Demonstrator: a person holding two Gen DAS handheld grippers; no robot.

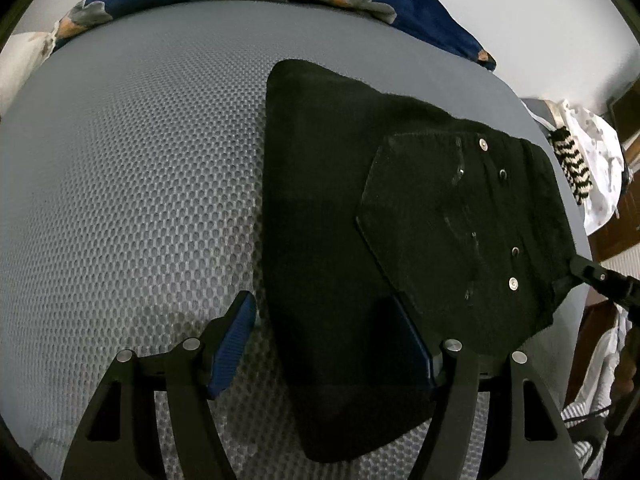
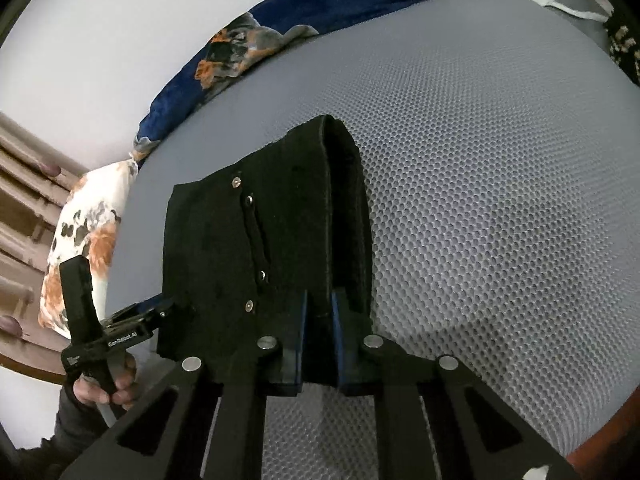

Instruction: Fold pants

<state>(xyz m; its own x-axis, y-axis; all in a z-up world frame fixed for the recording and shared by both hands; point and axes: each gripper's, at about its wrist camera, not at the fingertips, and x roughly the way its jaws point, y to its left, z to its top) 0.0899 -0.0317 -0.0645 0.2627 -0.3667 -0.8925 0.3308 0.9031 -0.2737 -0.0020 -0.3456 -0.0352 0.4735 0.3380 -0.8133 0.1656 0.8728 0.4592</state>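
The right gripper (image 2: pixel 318 340) pinches the folded edge of the black pants (image 2: pixel 260 248) on the grey mesh mattress (image 2: pixel 480 200). The left gripper (image 1: pixel 324 344) seems spread over the cloth, gripping nothing. Keep edges aligned, tension even.

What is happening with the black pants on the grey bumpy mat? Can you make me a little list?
Pants: black, already folded over, lying flat
Surface: grey mesh mat
Left gripper: open, one finger over the pants, the other over the mat
Right gripper: shut on the pants' edge
Behind: blue flowery blanket at the mat's far edge
Details: metal studs showing near the pocket
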